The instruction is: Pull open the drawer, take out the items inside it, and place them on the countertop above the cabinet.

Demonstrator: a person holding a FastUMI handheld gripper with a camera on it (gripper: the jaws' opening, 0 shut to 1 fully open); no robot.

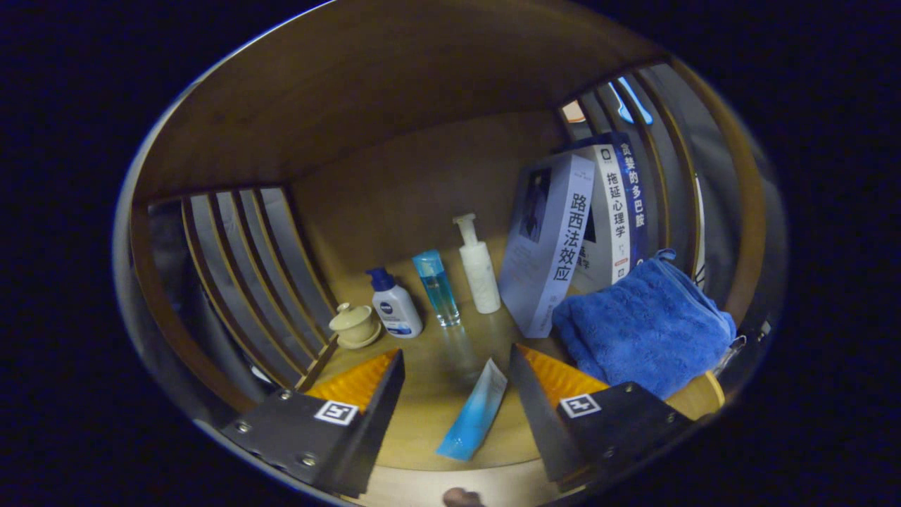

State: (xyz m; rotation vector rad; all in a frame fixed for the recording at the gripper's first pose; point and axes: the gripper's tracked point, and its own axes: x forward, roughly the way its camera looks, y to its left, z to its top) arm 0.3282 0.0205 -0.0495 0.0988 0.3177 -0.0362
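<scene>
A flat blue tube [473, 412] lies on the wooden surface [429, 380] between my fingers, touching neither. My gripper [457, 352] is open, with its fingers spread wide and low over the wood. Just right of the right finger sits a folded blue towel [644, 327]. Beyond the fingers stands a row: a small cream lidded cup [354, 325], a white pump bottle with a blue cap [395, 304], a clear blue bottle [436, 287] and a tall white pump bottle [480, 271].
Two or three books [549, 246] lean upright behind the towel. Slatted wooden sides close the space on the left [239, 267] and on the right [676, 155]. A wooden back panel [422, 183] stands behind the bottles, and a wooden board [366, 77] runs overhead.
</scene>
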